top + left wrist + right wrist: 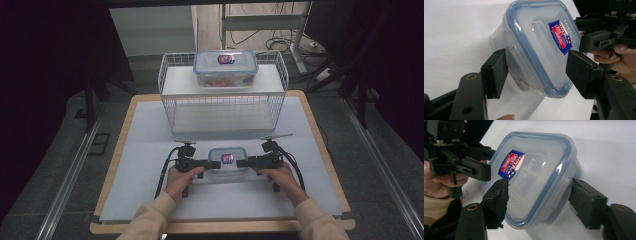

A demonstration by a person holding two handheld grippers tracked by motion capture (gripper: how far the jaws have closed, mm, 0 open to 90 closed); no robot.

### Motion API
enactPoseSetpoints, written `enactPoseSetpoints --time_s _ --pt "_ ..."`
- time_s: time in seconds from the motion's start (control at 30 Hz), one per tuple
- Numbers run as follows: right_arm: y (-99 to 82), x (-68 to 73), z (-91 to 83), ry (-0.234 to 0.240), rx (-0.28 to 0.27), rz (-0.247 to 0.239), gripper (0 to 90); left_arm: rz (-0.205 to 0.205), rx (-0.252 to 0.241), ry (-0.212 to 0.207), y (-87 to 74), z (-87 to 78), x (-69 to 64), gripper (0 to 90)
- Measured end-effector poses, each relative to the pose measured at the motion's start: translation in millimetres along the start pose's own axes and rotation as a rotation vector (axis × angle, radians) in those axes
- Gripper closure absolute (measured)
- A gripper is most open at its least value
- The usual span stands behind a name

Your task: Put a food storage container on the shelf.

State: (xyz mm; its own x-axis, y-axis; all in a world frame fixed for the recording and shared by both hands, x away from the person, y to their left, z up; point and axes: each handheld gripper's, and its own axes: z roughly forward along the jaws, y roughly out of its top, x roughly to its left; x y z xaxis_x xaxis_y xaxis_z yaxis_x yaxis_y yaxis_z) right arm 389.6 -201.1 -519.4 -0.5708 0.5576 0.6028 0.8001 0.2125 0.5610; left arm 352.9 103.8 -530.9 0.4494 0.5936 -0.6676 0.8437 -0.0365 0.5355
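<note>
Small clear food container [227, 161] with blue-sealed lid and red-blue label sits on the white desk [150, 150] near the person's edge, between both hands. Left tongs [214, 164] come in from the container's left end, right tongs [240, 163] from its right end — both level, pointing at each other.

Left gripper view: the container [536, 47] lies between the two black pads; one pad touches the side wall under the lid clip, the other sits against the lid edge by the label. Jaws partly open, wide enough to span the box. Right gripper view: same picture, the container [536, 177] spanned by its pads, one at the lid near the label, the other at the far side clip. Cannot tell how hard either pair presses.

Behind it, further up the desk, stands a white wire basket [172, 107] with a shelf on top — a larger lidded container [226, 68] with orange contents rests there.
</note>
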Motion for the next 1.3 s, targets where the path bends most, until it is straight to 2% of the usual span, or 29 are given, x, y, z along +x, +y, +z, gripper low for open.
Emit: enactPoseSetpoints --time_s 0.03,0.23,0.37,0.5,0.9,1.07,1.3 --pt "-0.3 -0.9 -1.5 0.007 -0.005 0.014 38.1 0.001 -0.007 0.002 -0.4 -1.2 -0.7 37.0" --pt "-3.3 1.1 -8.4 0.014 -0.020 0.000 45.6 0.035 -0.025 0.016 -3.7 -5.8 -6.6 43.3" --pt "-7.8 -0.5 -13.5 0.043 -0.034 0.018 49.7 0.063 -0.036 0.027 -6.3 -7.2 -10.0 44.8" --pt "-9.4 1.3 -14.7 0.039 -0.042 0.008 50.6 0.067 -0.053 0.017 -8.9 -8.1 -9.4 46.2" --pt "-11.6 4.4 -17.7 0.050 -0.059 0.004 53.6 0.124 -0.073 0.046 -12.5 -12.9 -16.1 48.3" --pt "-11.6 6.9 -17.0 0.043 -0.064 -0.010 53.6 0.120 -0.084 0.048 -12.9 -14.6 -16.7 48.8" --pt "-10.4 9.4 -18.0 0.047 -0.078 -0.024 53.6 0.137 -0.093 0.053 -11.2 -17.9 -19.0 48.9"
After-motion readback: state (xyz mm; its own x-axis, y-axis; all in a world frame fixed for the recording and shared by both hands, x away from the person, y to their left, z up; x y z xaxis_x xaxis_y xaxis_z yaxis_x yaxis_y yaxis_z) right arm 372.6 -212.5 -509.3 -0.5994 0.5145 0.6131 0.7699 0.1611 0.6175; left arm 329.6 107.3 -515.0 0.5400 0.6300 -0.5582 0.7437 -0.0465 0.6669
